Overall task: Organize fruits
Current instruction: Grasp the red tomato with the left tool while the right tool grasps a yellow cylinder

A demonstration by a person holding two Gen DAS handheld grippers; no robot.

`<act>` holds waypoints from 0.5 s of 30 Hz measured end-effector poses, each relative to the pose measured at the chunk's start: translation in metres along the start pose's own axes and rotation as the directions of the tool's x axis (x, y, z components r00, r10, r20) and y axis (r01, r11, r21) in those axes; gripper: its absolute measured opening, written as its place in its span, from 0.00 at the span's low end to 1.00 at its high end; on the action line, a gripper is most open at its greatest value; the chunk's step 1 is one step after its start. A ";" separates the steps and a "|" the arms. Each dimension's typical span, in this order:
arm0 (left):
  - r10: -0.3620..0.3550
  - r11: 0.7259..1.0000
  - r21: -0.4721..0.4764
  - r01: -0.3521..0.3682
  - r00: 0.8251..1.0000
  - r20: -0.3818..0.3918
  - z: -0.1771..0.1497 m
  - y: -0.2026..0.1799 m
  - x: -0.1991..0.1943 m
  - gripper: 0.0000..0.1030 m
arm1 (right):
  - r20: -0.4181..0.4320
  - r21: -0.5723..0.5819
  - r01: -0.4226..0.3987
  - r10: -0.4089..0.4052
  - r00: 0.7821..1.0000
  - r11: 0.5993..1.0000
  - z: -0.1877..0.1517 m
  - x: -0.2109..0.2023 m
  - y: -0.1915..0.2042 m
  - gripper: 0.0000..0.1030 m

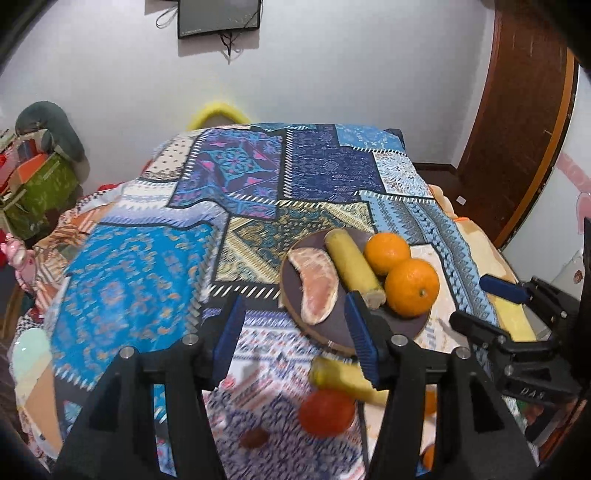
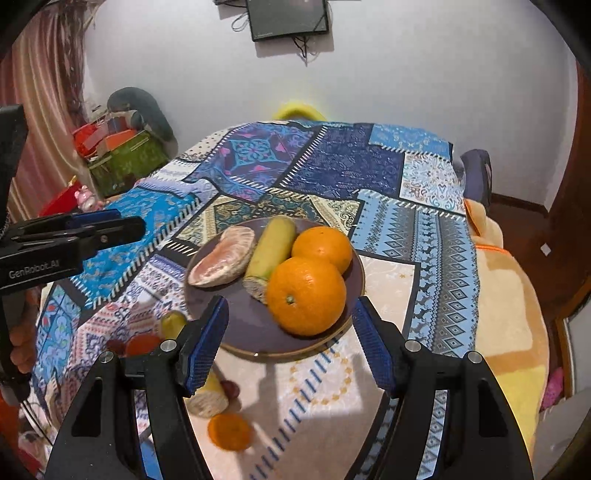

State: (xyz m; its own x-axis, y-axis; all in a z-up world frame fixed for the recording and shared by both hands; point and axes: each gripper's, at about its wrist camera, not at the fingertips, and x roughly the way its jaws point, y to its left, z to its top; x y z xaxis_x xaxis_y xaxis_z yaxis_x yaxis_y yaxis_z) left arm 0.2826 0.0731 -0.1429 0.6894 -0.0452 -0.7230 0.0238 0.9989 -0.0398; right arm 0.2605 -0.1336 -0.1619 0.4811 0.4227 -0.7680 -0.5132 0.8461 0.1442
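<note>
A dark plate [image 2: 240,325] on the patterned cloth holds a peeled pomelo segment [image 2: 221,260], a banana piece [image 2: 271,249] and two oranges [image 2: 306,295] [image 2: 322,247]. The plate shows in the left wrist view too [image 1: 332,325]. My right gripper [image 2: 288,343] is open and empty, hovering over the plate's near rim. My left gripper [image 1: 295,328] is open and empty, left of the plate. Loose on the cloth lie another banana piece [image 1: 343,376], a red tomato-like fruit [image 1: 327,411], a small brown fruit [image 1: 254,437] and a small orange [image 2: 229,431].
The table is covered by a blue patchwork cloth [image 1: 258,177] over an orange blanket [image 2: 509,295]. Boxes and clutter [image 2: 125,155] stand at the far left by a curtain. A screen [image 2: 288,18] hangs on the white wall.
</note>
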 end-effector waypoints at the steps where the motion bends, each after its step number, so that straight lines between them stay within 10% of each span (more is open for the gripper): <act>1: 0.007 1.000 0.001 -0.007 1.000 0.000 -0.005 0.003 -0.005 0.57 | 0.000 -0.013 0.000 0.000 1.000 1.000 -0.002 -0.003 0.004 0.64; 15: -0.023 0.999 -0.038 0.018 0.993 -0.118 -0.073 0.024 -0.011 0.60 | -0.098 -0.091 -0.065 0.056 0.994 0.994 -0.038 0.006 0.048 0.64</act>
State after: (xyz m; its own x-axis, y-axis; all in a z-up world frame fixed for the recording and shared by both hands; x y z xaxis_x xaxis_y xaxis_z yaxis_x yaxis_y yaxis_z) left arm 0.2224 0.0963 -0.1864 0.5981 -0.0687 -0.7985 0.0086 0.9968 -0.0793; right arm 0.2111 -0.1028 -0.1832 0.3796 0.4354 -0.8163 -0.6058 0.7838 0.1364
